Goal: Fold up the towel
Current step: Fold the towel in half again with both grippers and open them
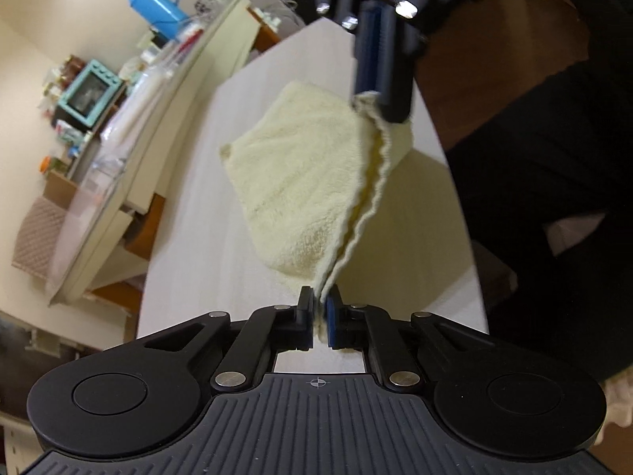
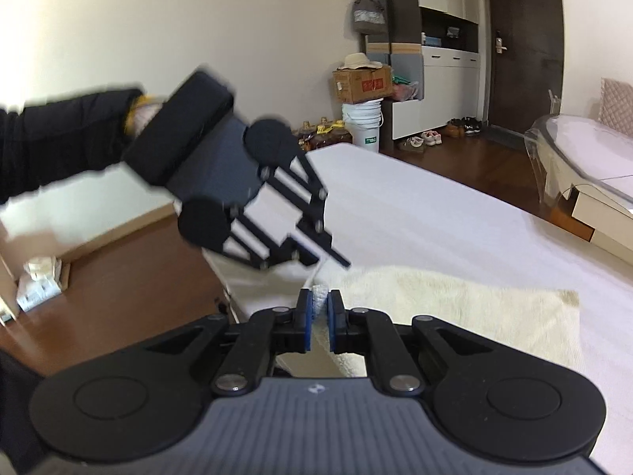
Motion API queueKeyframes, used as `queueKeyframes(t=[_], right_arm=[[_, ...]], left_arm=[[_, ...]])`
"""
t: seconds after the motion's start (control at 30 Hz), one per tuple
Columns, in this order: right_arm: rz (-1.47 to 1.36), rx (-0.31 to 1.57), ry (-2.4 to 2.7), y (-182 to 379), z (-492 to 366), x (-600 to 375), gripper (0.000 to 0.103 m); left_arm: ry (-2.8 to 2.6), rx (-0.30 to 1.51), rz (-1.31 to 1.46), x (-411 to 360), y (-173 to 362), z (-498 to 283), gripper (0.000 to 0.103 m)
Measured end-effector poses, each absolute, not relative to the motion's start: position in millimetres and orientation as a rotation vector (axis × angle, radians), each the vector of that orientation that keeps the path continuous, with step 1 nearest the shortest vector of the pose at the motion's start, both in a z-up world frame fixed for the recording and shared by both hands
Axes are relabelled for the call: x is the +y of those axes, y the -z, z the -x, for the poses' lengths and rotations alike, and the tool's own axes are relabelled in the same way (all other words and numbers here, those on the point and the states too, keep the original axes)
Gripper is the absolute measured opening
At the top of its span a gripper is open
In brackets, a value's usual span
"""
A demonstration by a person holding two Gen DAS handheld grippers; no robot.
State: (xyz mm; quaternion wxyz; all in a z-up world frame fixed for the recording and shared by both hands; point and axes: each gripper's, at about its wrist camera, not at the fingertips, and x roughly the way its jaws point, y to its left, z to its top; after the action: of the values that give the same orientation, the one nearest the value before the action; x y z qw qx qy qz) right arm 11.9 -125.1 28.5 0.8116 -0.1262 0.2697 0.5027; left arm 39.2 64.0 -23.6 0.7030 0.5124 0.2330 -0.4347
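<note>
Cream terry towel (image 1: 308,182) hangs doubled just above the white table (image 1: 190,261), its far fold resting on the tabletop. Your left gripper (image 1: 319,312) pinches one corner of its open edge; your right gripper (image 2: 320,316) clamps the other corner, both jaws closed on cloth.

Soft, even indoor light was seen, a shadow was cast beneath the lifted towel (image 1: 308,174), motion blur smeared the far gripper (image 2: 316,253), and edges were bent and darkened by fisheye distortion.
</note>
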Motion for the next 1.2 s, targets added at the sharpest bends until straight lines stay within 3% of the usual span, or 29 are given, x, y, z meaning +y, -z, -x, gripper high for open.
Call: queueKeyframes(t=[0.17, 0.5, 0.7, 1.0, 1.1, 1.17, 1.2], right_arm=[[0.32, 0.527, -1.122, -16, 19, -114, 0.009], [-0.067, 0.528, -0.983, -21, -21, -174, 0.009], [-0.257, 0.539, -0.77, -9, -64, -222, 0.009], [-0.31, 0.623, -0.624, 21, -104, -261, 0.009], [-0.293, 0.646, -0.608, 27, -113, -262, 0.016], [-0.283, 0.637, -0.591, 29, -113, -265, 0.018], [-0.282, 0.63, -0.583, 29, -113, -266, 0.019]], left_arm=[[1.032, 0.6, -1.256, 61, 9, -28, 0.006], [1.027, 0.535, -1.416, 18, -29, -64, 0.007], [1.036, 0.473, -1.408, -30, -17, -120, 0.008], [1.081, 0.515, -1.367, -69, 15, -168, 0.011], [1.072, 0.542, -1.321, -72, 21, -177, 0.017], [1.032, 0.548, -1.259, -71, 20, -185, 0.039], [1.024, 0.553, -1.228, -70, 17, -188, 0.04]])
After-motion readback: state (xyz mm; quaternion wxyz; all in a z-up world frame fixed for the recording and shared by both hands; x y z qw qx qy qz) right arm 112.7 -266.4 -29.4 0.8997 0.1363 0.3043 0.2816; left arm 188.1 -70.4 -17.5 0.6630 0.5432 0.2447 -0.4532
